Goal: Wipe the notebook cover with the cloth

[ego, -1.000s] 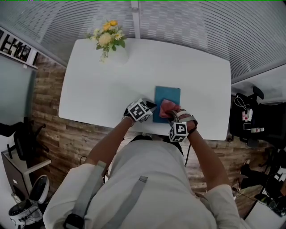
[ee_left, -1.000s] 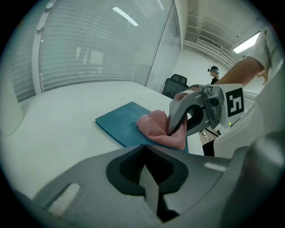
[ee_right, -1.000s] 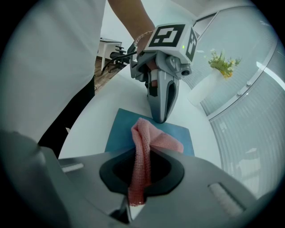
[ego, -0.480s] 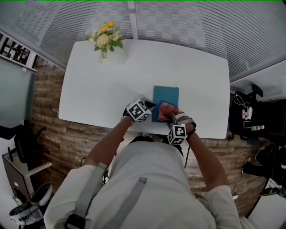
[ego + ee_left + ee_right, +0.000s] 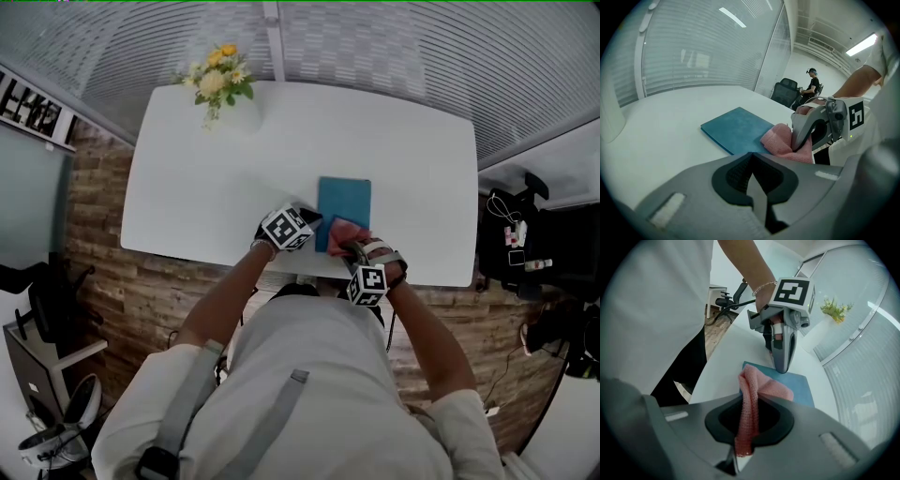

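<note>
Notebook [image 5: 344,195] cover was seen flat on the white surface [image 5: 206,169] near its front edge, with its long axis running away from the person. Most of it lay beyond the right hand-held gripper [image 5: 350,246]. That hand-held gripper was clamped tight on the pink cloth [image 5: 343,232], which was draped over the cover's near end. The left hand-held gripper [image 5: 313,221], jaws together on nothing, was set just beside the notebook's near left corner.
</note>
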{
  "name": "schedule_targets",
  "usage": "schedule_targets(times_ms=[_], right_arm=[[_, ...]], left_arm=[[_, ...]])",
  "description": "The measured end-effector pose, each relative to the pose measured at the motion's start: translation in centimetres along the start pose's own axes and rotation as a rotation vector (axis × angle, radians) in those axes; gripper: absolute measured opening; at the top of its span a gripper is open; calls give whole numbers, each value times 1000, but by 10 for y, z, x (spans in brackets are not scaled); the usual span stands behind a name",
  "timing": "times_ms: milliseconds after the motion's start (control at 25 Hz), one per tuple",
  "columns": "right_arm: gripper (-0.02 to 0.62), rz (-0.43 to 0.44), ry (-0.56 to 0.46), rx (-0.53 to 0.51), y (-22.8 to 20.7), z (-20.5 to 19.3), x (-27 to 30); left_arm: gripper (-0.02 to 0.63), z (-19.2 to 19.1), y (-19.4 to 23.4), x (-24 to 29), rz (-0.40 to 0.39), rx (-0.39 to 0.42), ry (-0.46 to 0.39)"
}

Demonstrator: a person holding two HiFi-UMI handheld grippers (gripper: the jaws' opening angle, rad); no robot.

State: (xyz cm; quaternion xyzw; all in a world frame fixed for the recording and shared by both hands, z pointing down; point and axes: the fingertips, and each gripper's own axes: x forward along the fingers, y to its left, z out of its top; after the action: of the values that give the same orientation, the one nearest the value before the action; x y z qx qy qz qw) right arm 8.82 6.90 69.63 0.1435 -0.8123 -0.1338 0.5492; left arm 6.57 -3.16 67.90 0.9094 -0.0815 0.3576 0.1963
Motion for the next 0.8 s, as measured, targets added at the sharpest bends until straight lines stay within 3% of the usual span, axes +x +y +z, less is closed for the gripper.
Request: schedule_targets(times_ms=[320,560,800], right_arm=[[9,-7,0,16,4,1,0],[23,57,-6,-46,12,5,-7],[25,-28,-46,-37,-23,14,-25]], left_arm=[[0,0,1,0,2,2,-2],[0,0,0,0,1,2,0],[0,2,-1,0,3,9,-6]])
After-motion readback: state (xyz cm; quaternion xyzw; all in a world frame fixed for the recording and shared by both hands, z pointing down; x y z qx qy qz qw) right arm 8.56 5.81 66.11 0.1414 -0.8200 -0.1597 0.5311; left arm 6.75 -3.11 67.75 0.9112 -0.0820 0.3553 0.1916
